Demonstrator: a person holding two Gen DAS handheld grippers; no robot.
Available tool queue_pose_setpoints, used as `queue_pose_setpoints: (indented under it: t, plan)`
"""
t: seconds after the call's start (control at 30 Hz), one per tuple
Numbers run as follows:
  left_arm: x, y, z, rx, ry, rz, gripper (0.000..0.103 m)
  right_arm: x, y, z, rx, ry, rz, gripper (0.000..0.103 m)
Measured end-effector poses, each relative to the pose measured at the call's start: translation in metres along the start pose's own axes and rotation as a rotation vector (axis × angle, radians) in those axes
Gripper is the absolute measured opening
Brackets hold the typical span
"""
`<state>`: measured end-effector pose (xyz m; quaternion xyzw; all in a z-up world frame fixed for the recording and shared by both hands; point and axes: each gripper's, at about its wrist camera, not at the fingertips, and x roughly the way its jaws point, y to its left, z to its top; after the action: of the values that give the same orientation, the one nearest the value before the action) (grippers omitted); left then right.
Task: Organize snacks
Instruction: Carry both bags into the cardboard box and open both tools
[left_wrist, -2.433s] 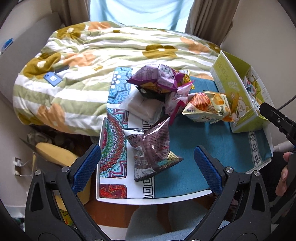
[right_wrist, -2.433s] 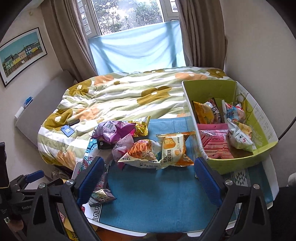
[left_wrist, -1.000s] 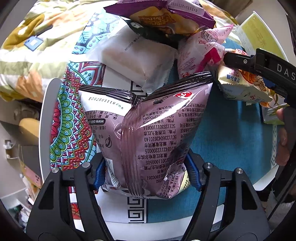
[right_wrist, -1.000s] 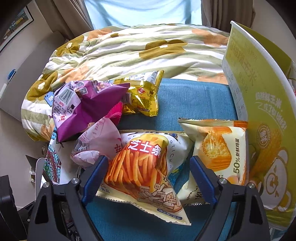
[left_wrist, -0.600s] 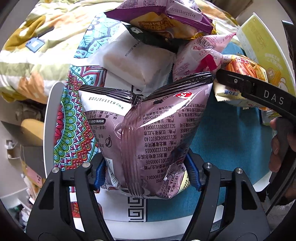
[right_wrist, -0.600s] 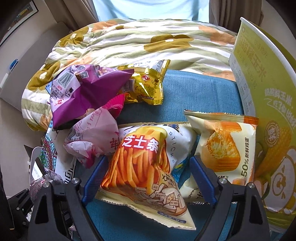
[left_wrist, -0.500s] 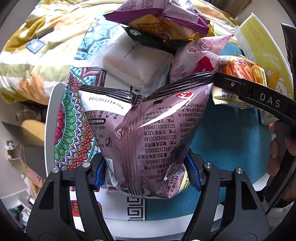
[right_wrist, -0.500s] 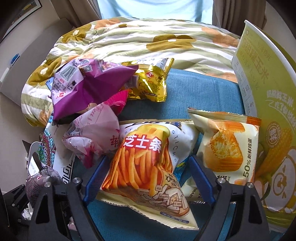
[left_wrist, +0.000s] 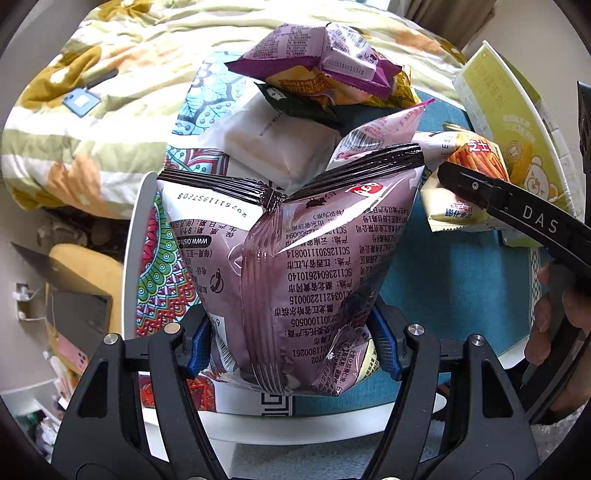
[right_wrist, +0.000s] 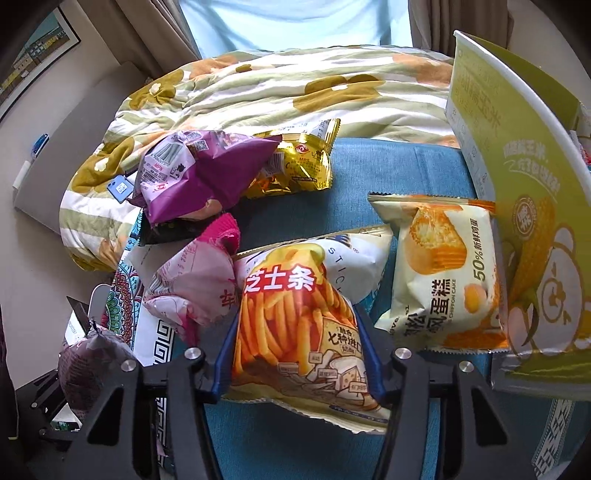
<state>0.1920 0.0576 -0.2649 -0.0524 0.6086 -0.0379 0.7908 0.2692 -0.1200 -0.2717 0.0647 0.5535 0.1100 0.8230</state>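
Note:
My left gripper (left_wrist: 291, 343) is shut on a mauve snack bag (left_wrist: 295, 240) and holds it upright above the table's left edge. The same bag shows at the lower left of the right wrist view (right_wrist: 92, 362). My right gripper (right_wrist: 297, 354) is closing its jaws on an orange cheese-stick bag (right_wrist: 295, 314), and both blue pads press into the bag's sides. A chiffon cake bag (right_wrist: 439, 273) lies just right of it. A purple bag (right_wrist: 199, 173), a gold bag (right_wrist: 295, 162) and a pink bag (right_wrist: 195, 284) are heaped to the left.
A green cardboard box (right_wrist: 517, 147) with a bear print stands at the right edge of the blue tablecloth (right_wrist: 388, 170). A white packet (left_wrist: 273, 144) lies under the heap. A flowered quilt (right_wrist: 295, 85) covers the bed behind. A hand (left_wrist: 554, 314) holds the right gripper.
The right jaws have narrowed from wide apart to pressing on the cheese-stick bag. The left gripper has risen a little with the mauve bag still in it.

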Motion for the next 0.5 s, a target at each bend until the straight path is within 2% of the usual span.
queue_pose_setpoints:
  t: [0.2,0.5]
  plan:
    - [-0.028,-0.002,-0.003,0.013,-0.052,-0.012,0.066,-0.028,0.007,-0.003,0.0,-0.065,-0.007,0.052]
    - [-0.08,-0.016,0.004,0.076,-0.171,-0.052,0.066,-0.082,0.013,-0.012,0.019,-0.172,-0.02,0.052]
